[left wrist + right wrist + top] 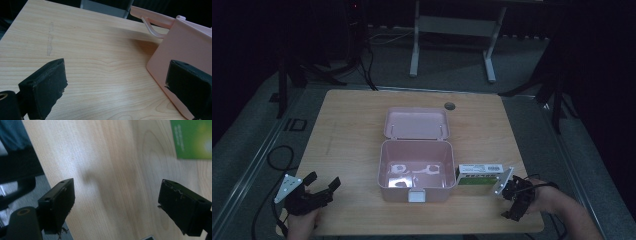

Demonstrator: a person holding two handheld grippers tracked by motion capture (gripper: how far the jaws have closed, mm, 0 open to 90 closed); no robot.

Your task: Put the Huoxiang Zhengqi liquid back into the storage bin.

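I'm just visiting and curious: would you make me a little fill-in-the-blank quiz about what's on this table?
1. The pink box in the middle of the table has its lid ____.
2. The green and white carton lies on the table, just outside the box's ____ wall.
3. The left gripper has its jaws ____, with nothing between them.
4. The right gripper hovers over bare ____.

Missing words: open; right; open; wood

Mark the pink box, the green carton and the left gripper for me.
pink box [384,170]: high view, left wall.
green carton [479,181]: high view, green front face.
left gripper [323,182]: high view, midway between its fingers.
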